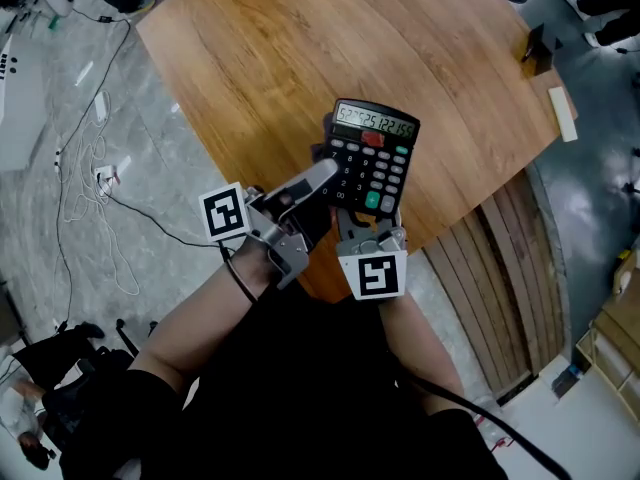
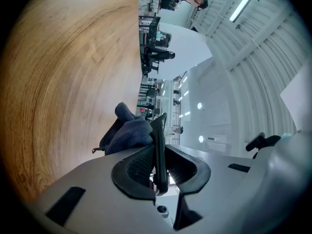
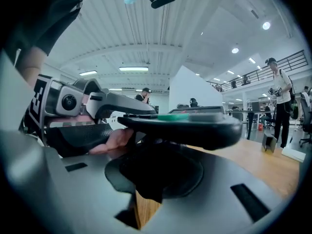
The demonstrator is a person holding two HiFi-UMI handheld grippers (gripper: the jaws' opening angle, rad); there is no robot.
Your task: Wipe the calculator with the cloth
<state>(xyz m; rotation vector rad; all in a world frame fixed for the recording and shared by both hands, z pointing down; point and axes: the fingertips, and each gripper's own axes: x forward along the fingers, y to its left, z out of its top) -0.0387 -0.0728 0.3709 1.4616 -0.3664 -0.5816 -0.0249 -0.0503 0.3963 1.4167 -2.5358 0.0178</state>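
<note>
Hidden or unclear: in the head view the cloth cannot be made out with certainty. It lies beneath the calculator, whose lower edge is covered by the right gripper. The person's forearms are cut off at the bottom of the frame. The table runs out of the frame at the top.

Task's thing: the calculator is held in the air over the near edge of the wooden table, at the centre of the head view, keys facing up.

Left gripper: its jaws are clamped on the calculator's thin edge, seen end-on between the pads. To the left of that edge, on the table side, a bunched dark blue cloth lies against the calculator's back.

Right gripper, own view: a dark mass fills the gap between the pads. It reads as the cloth pinched there, just under the calculator body. Everything there is in shadow and the pad edges are hard to separate from the fabric.

Writing: the display shows a full row of digits, too small to read reliably. Key numerals are white but not legible. A red key sits under the display and a green key near the bottom. No brand can be read. Each gripper's marker cube bears a black-and-white square pattern.
</note>
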